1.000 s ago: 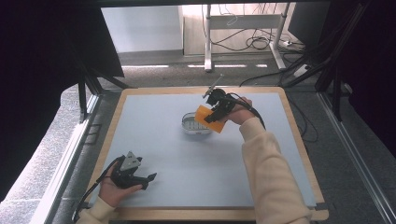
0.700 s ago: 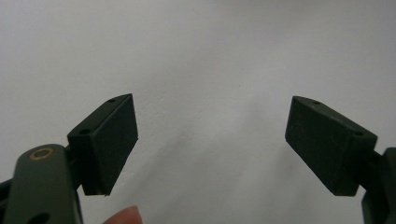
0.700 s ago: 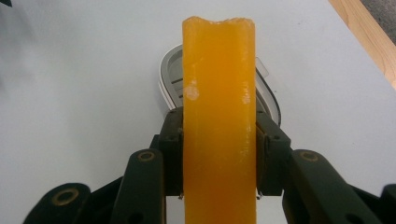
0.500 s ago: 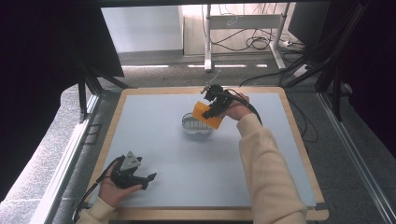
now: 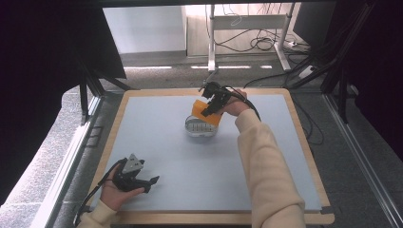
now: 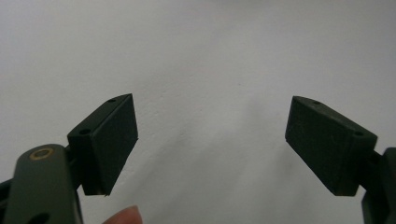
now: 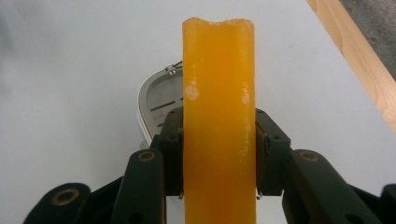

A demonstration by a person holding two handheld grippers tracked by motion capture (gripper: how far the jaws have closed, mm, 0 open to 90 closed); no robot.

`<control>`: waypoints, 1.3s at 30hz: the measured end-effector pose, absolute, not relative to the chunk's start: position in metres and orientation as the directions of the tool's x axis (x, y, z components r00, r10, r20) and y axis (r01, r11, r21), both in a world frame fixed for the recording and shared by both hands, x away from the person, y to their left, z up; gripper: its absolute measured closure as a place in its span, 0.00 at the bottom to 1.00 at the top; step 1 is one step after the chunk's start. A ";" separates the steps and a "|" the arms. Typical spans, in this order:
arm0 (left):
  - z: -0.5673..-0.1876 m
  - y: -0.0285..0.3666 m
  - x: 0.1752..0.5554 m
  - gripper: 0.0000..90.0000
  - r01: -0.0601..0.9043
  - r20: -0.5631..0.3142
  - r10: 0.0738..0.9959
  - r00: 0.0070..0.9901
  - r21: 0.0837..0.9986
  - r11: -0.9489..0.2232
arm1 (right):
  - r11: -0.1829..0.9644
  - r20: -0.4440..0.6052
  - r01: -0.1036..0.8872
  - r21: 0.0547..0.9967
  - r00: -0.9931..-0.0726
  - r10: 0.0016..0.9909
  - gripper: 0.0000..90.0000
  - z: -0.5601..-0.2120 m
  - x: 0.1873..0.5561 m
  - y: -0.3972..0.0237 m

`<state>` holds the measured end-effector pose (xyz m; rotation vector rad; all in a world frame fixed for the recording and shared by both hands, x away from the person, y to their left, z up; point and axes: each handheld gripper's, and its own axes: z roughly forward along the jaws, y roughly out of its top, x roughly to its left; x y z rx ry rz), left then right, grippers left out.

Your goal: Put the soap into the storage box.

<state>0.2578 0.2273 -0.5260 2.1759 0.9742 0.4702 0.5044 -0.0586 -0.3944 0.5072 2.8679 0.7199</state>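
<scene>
R gripper (image 5: pixel 209 110) clamps orange sponge (image 7: pixel 218 121) above metal slotted dish (image 5: pixel 199 127) at table's (image 5: pixel 157 142) far-center — transport step, next lower onto dish & release; L gripper (image 6: pixel 210 144) jaws wide, empty, idle.

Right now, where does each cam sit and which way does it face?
High view: above the person's side, looking forward and down on the table; both forearms, left gripper.
Left gripper view: along its open jaws at bare table; a fingertip.
Right gripper view: along jaws clamping the orange block, metal dish beyond.
Shared: block, dish in high and right views.
</scene>
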 end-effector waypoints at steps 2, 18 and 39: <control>-0.526 0.228 0.258 0.19 0.506 0.043 0.757 0.653 0.719 -0.477 | 0.840 -0.059 0.271 0.469 -0.940 0.336 0.69 -0.395 0.507 -0.054; -0.527 0.227 0.258 0.19 0.510 0.037 0.755 0.654 0.716 -0.477 | 0.877 -0.071 0.194 0.441 -0.966 0.249 0.69 -0.407 0.513 -0.037; -0.528 0.229 0.259 0.19 0.515 0.038 0.756 0.653 0.709 -0.481 | 0.923 -0.054 0.127 0.362 -0.986 0.156 0.69 -0.436 0.519 -0.029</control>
